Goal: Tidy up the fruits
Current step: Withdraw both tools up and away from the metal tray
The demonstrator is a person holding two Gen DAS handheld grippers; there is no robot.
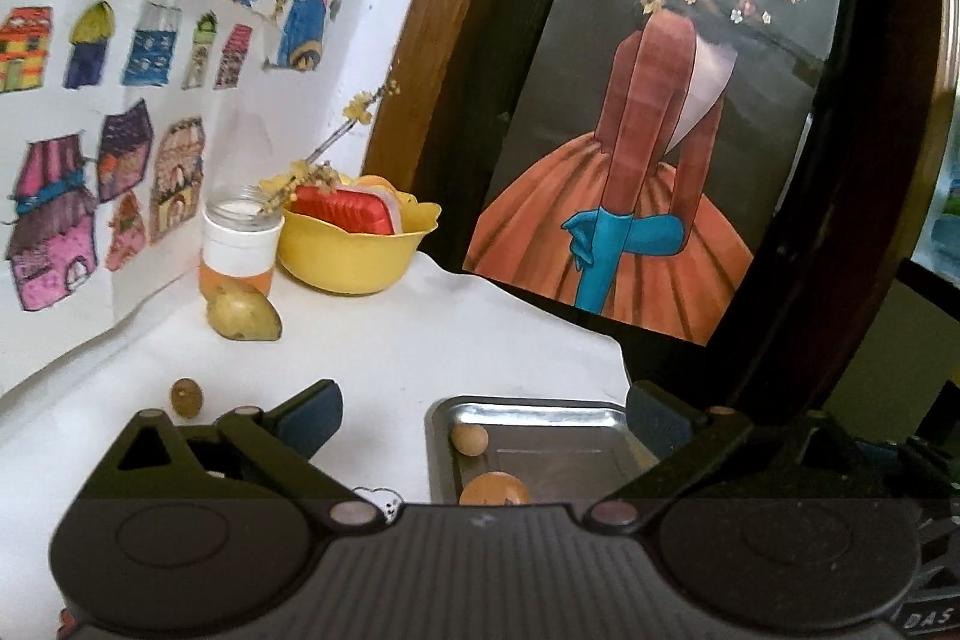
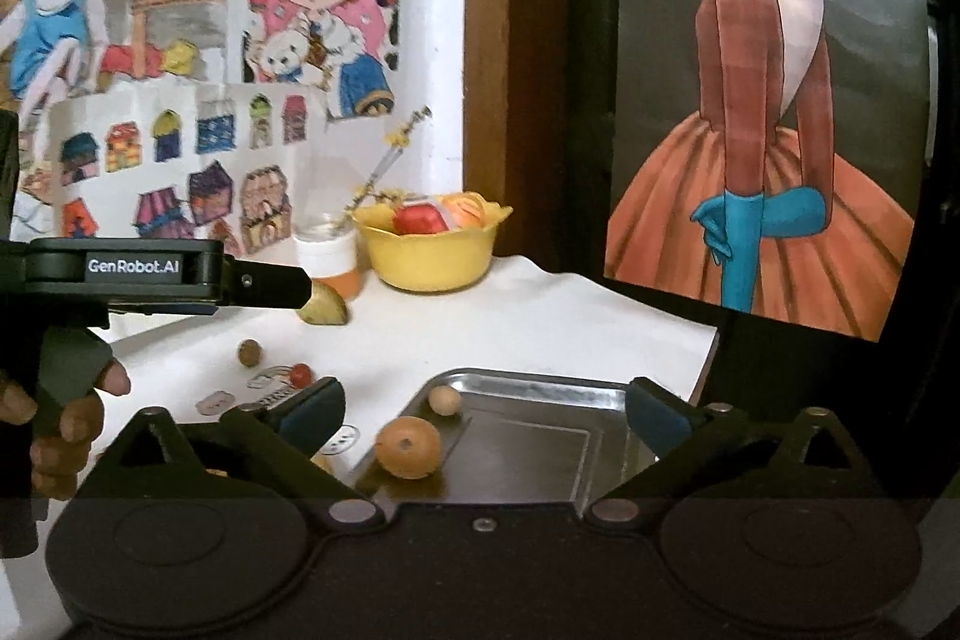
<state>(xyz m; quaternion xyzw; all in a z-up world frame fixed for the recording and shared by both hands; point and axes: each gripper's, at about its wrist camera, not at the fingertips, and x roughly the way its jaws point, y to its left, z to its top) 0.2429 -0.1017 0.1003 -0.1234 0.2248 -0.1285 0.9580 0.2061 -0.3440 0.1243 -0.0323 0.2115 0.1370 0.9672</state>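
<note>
A metal tray [image 1: 558, 451] [image 2: 528, 436] lies at the white table's near right. It holds a small tan ball [image 1: 470, 439] [image 2: 444, 400] and an orange fruit [image 1: 495, 490] [image 2: 408, 447] at its left side. My left gripper [image 1: 483, 415] is open above the tray's near edge, gripping nothing. My right gripper [image 2: 485, 407] is also open over the tray. In the right wrist view the left gripper [image 2: 300, 287] shows side-on, its tip in front of a yellow-green fruit [image 2: 327, 307] [image 1: 243, 310]. A small brown fruit [image 1: 186, 397] [image 2: 248, 352] and a red cherry [image 2: 300, 374] lie on the cloth.
A yellow bowl [image 1: 354, 244] [image 2: 432, 250] with red and orange pieces stands at the back beside a jar [image 1: 240, 238] holding a dried sprig. Drawings cover the wall on the left. A large dark-framed picture [image 1: 660, 100] leans at the right. A hand [image 2: 60, 418] holds the left gripper's grip.
</note>
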